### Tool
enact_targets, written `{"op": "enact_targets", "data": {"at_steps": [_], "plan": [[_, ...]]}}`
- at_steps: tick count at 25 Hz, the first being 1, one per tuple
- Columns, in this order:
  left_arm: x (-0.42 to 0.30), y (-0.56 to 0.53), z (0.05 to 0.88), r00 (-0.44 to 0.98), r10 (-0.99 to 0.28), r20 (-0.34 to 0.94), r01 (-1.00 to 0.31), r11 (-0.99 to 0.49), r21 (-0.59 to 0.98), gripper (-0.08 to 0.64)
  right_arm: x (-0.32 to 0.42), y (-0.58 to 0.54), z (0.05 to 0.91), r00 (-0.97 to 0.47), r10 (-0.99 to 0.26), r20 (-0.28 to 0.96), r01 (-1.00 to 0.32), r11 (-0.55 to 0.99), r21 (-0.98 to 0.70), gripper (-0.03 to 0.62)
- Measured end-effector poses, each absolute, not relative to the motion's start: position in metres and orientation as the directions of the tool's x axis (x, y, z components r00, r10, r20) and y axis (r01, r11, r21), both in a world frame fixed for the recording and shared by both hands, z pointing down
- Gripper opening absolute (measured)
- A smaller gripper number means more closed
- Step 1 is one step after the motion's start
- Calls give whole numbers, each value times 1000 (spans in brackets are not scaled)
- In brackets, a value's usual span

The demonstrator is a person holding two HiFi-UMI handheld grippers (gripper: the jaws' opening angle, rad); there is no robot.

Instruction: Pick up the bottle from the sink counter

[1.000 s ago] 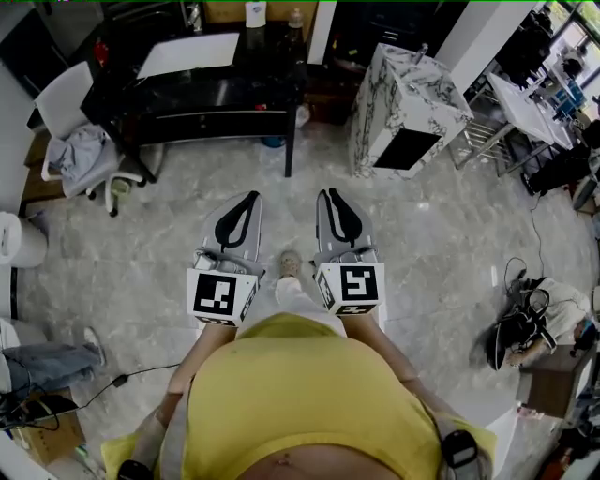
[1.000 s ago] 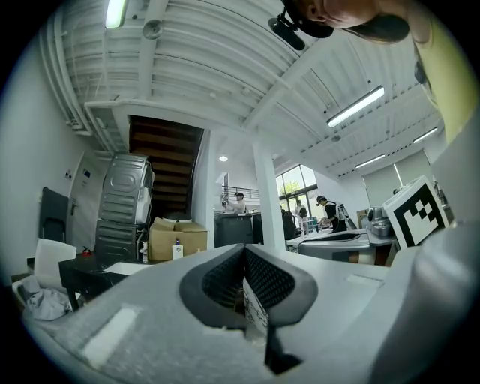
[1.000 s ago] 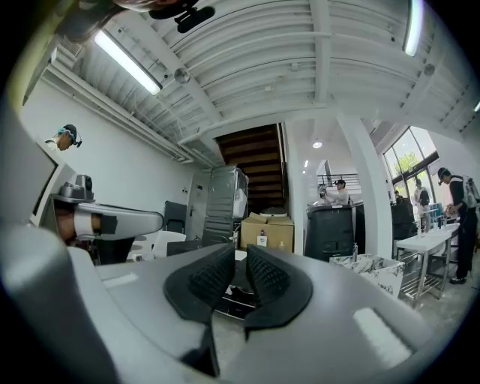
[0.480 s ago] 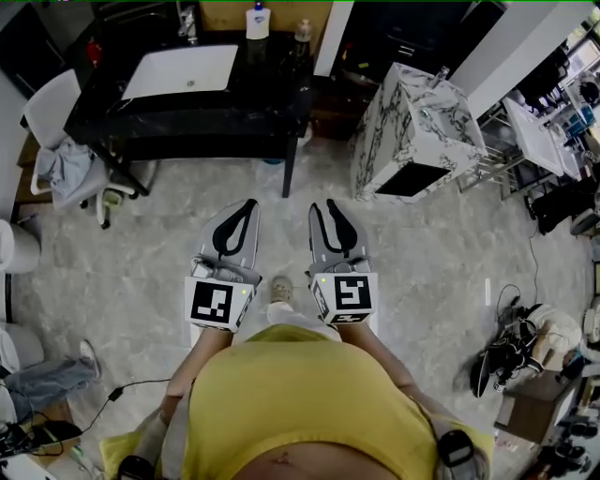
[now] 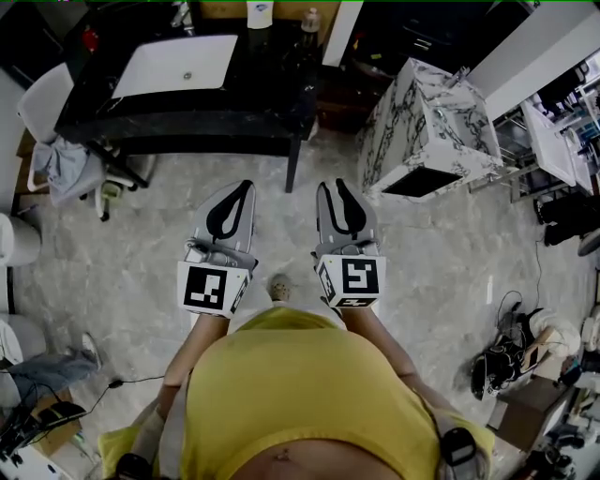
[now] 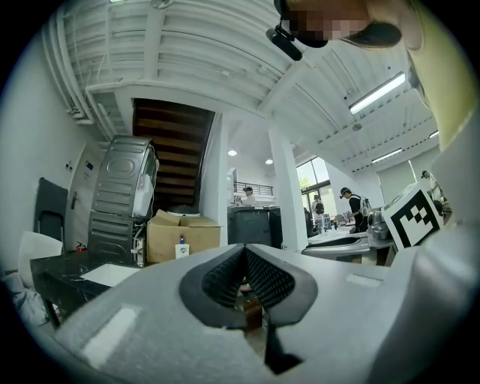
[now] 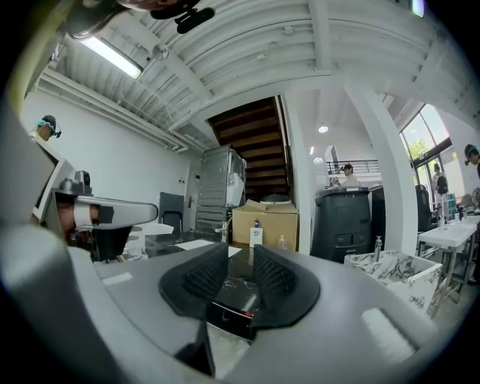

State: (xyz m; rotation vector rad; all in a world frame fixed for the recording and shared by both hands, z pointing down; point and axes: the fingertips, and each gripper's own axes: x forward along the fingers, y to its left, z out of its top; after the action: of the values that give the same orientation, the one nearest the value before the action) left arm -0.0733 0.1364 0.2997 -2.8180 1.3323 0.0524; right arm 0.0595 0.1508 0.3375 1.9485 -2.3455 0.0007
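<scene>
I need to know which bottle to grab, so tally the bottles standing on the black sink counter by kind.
White pump bottle: 1
Small clear bottle: 1
Total: 2, both at the back of the sink counter, to the right of the basin.

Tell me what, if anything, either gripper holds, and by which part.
Nothing is held. Left gripper: fingers together, empty. Right gripper: fingers opening, nothing between them.
</scene>
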Motion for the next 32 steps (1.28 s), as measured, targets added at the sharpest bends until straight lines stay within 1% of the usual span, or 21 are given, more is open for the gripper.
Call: {"op": "enact_targets", "data": {"at_steps": [7, 12, 17, 24, 32], "plan": [[-74, 101, 302, 626, -779, -33, -779, -626, -14, 6, 72, 125, 348, -157, -984, 87, -986, 160, 35, 103], [-63, 69, 309, 653, -756, -43, -757, -653, -14, 6, 79, 94, 354, -130, -989, 74, -990, 133, 38, 103], [-50, 15, 314, 690, -723, -35, -724, -689, -19, 6, 76, 39, 356, -132, -988, 75, -990, 135, 43, 103], [-41, -88, 315, 719, -694, -28, -695, -718, -27, 6, 82, -64, 354, -116, -990, 83, -992, 119, 43, 103], [-34, -188, 319, 771, -637, -16, -637, -770, -25, 6, 82, -168, 354, -74, -993, 87, -995, 80, 66, 103]]}}
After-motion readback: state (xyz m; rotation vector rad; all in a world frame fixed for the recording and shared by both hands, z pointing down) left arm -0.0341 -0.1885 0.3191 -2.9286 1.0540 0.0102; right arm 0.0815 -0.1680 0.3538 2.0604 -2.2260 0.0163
